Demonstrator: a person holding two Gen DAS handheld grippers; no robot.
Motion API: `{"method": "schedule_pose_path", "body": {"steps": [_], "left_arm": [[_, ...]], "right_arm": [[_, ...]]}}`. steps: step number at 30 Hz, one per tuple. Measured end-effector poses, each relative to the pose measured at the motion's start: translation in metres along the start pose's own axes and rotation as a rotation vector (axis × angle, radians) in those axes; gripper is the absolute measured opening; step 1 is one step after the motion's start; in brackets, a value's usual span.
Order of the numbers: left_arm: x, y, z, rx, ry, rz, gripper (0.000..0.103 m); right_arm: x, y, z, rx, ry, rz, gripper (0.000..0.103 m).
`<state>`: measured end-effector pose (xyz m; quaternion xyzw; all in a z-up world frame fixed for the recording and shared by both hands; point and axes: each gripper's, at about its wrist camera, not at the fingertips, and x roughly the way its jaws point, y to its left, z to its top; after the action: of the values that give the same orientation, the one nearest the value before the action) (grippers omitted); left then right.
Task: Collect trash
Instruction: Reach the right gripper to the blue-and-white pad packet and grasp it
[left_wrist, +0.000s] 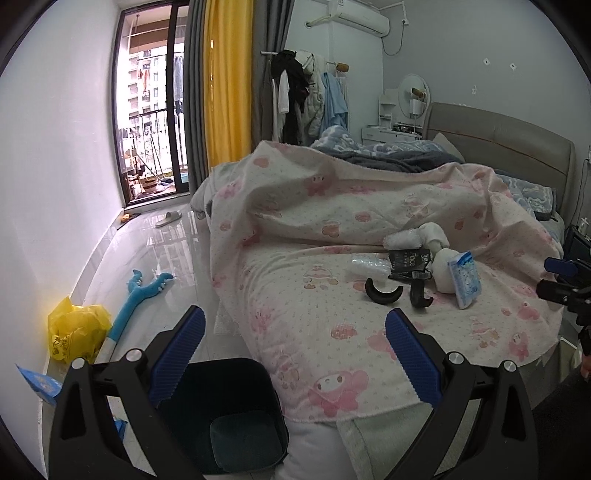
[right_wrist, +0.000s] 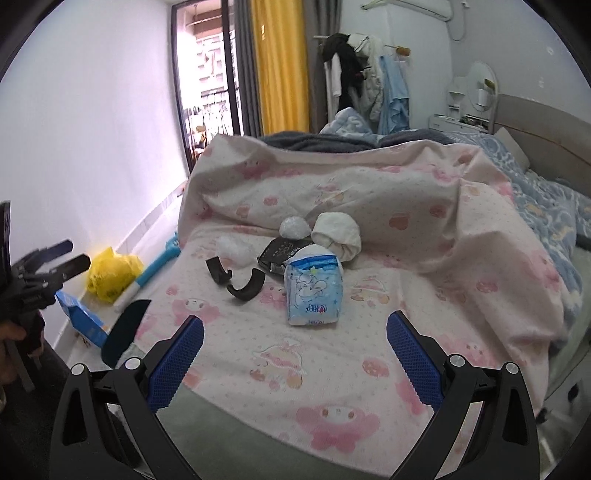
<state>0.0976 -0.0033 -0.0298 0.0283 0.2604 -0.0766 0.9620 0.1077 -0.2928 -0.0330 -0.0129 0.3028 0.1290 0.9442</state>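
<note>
Room: a bedroom with a balcony door, a yellow curtain and a clothes rack behind the bed (right_wrist: 369, 369), which wears a pink cartoon-print blanket.
Surface: the near end of the blanket, straight ahead of both grippers, carries a small heap of rubbish.
Rubbish: a blue-and-white packet (right_wrist: 314, 291) lies nearest, just ahead of the right gripper; behind it a black pouch (right_wrist: 280, 254), rolled white bundles (right_wrist: 338, 236) and crumpled clear plastic (right_wrist: 231, 251); two black curved pieces (right_wrist: 236, 280) lie ahead and to the left.
Bin: a dark bin (left_wrist: 225, 417) stands on the floor against the bed's foot, directly below the left gripper, and looks empty.
Left gripper (left_wrist: 295, 354): fingers spread wide, holding nothing, hovering over the bin and the bed's corner.
Right gripper (right_wrist: 295, 362): fingers spread wide, holding nothing, level with the blanket and short of the packet.
Floor to the left: a yellow bag (left_wrist: 77, 332), a blue toy (left_wrist: 136, 299) and a blue box (left_wrist: 40, 384) lie near the wall.
Step in hand: judged to be the approach, with no piece yet picked up.
Next move: likely advance the right gripper until its fingers straddle the packet, close gently on the soft wrapper, then carry it left and down to the bin.
</note>
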Motion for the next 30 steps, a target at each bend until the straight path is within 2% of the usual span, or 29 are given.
{"method": "schedule_pose_path", "body": {"steps": [18,22,30], "left_arm": [[0.065,-0.013,0.006,0.086,0.049,-0.074,0.099],[0.077,-0.016,0.007,0.094,0.065,-0.088,0.099],[0.098,-0.026,0.01,0.119,0.095,-0.132,0.099]], "right_arm": [[0.093,-0.016,0.01,0.02,0.11,0.011,0.1],[0.109,-0.018,0.012,0.016,0.138,0.007,0.095],[0.131,-0.021,0.012,0.016,0.177,-0.012,0.091]]}}
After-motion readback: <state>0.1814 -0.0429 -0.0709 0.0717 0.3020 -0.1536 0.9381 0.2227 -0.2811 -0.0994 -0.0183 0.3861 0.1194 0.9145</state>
